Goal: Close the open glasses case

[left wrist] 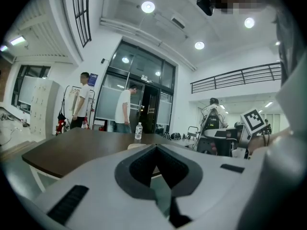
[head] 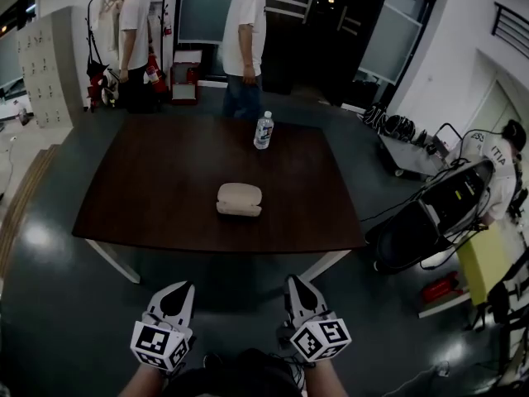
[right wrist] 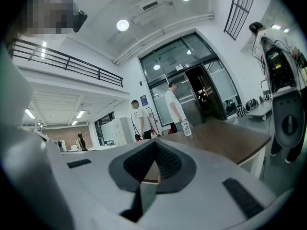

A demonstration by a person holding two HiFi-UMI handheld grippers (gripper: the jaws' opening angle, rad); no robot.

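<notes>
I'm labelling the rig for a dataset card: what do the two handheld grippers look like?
Both the left gripper and right gripper have pale grey bodies tapering to a point, with dark ribbed pads inside. Each carries a white cube of black square markers.

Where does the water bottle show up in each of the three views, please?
Head view: the water bottle stands upper centre, at the far edge of the table.
Left gripper view: left of centre, on the table.
Right gripper view: right of centre, on the table.
Shared landmark: the person in white just behind it.
</notes>
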